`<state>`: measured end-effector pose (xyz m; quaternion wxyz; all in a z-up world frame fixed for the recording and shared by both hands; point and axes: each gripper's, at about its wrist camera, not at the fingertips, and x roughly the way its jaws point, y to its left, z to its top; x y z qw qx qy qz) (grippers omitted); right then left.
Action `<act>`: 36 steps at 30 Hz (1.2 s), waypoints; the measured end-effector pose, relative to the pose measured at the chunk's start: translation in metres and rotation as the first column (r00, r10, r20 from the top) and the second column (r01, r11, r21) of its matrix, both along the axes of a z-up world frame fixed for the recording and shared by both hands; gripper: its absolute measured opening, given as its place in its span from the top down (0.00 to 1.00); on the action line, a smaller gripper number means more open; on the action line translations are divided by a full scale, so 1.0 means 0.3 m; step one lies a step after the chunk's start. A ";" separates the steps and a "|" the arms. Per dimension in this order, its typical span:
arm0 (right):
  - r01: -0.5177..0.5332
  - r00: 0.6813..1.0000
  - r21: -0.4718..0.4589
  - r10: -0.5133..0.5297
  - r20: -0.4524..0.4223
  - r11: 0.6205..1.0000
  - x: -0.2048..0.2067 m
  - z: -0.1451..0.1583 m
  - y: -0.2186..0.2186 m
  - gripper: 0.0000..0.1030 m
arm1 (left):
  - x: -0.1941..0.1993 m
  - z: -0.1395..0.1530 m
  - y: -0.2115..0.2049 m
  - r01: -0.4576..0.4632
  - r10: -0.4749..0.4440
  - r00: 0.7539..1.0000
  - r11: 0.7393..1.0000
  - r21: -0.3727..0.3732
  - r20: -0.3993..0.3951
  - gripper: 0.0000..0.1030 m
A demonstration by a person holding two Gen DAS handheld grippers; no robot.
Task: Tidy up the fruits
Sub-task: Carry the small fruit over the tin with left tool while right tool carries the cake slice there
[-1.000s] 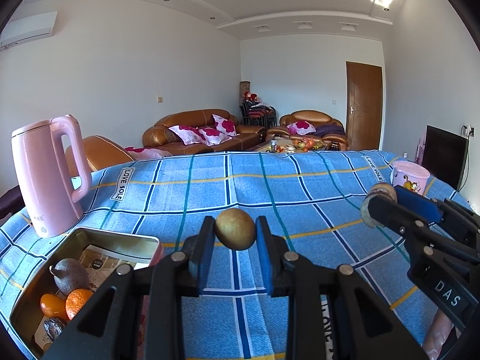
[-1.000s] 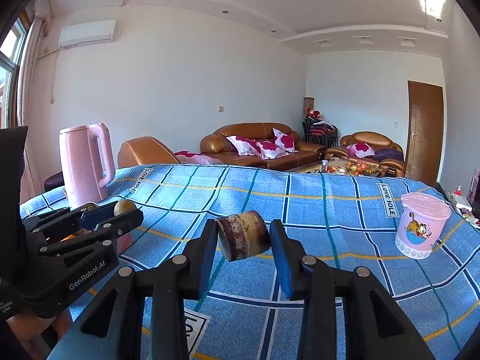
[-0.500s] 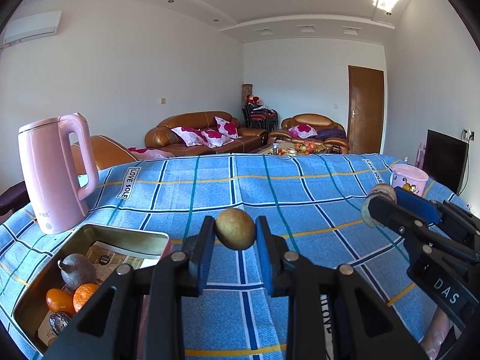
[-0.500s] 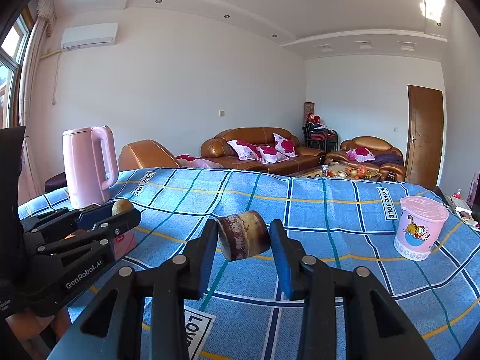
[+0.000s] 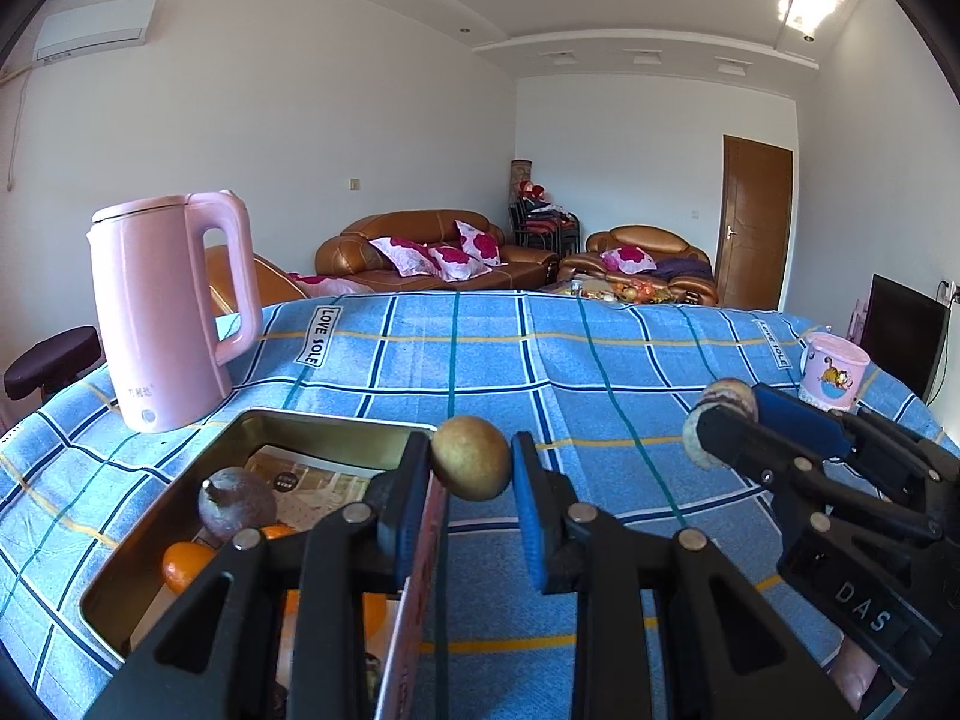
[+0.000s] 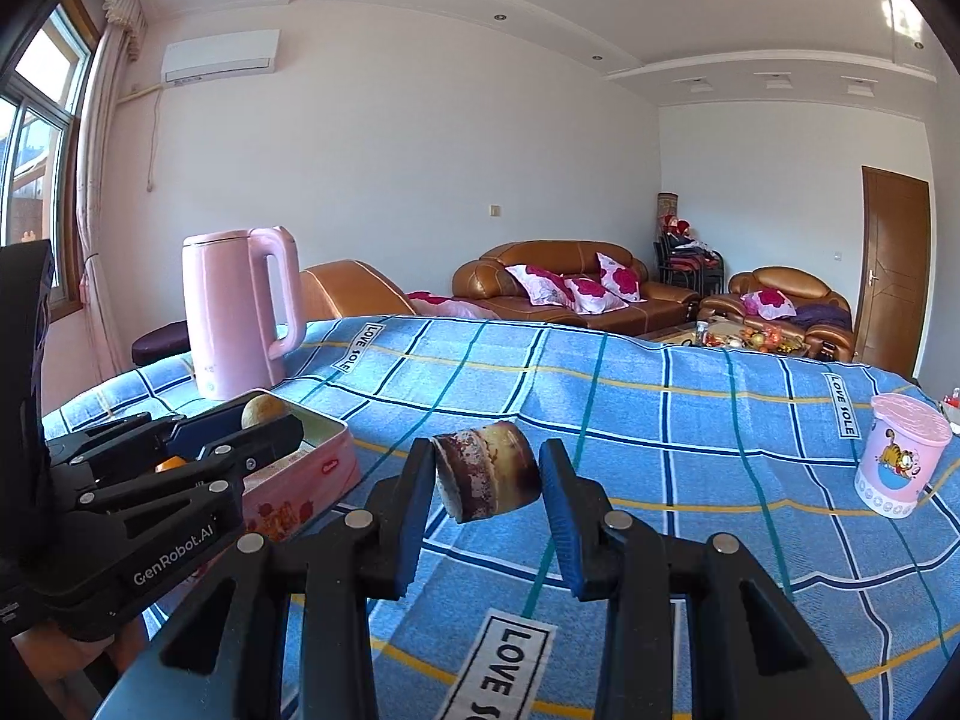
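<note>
My left gripper (image 5: 471, 459) is shut on a round brown-yellow fruit (image 5: 471, 457) and holds it over the right edge of an open tin box (image 5: 312, 423). In the box lie a dark purple fruit (image 5: 236, 503) and oranges (image 5: 187, 564). My right gripper (image 6: 486, 474) is shut on a mottled brown, cut fruit piece (image 6: 487, 476), held above the blue checked cloth (image 6: 660, 420). The right gripper also shows in the left wrist view (image 5: 723, 429), to the right of the box. The left gripper shows in the right wrist view (image 6: 264, 420), over the pink box (image 6: 300, 480).
A pink kettle (image 5: 171, 312) stands behind the box at the far left. A pink cartoon cup (image 5: 833, 369) stands at the cloth's right side. Sofas and a door are in the room behind the table.
My left gripper has moved left with its fruit, from beside the box to over its right edge. The right gripper has followed slightly left, still holding its fruit.
</note>
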<state>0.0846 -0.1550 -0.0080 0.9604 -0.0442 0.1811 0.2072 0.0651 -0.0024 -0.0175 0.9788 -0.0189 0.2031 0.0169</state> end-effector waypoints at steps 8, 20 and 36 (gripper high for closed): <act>-0.072 0.997 0.007 0.072 -0.027 0.997 -0.003 0.000 0.101 0.63 | -0.046 0.014 0.088 -0.035 0.035 0.999 0.999 -0.001 -0.001 0.72; -0.165 0.986 -0.018 0.164 -0.039 0.986 -0.006 0.012 0.255 0.63 | -0.072 0.013 0.234 -0.120 0.120 0.993 0.993 -0.008 -0.025 0.72; -0.243 0.967 -0.051 0.237 -0.092 0.969 0.029 -0.019 0.416 0.63 | -0.075 -0.026 0.350 -0.175 0.172 0.981 0.984 -0.026 -0.085 0.72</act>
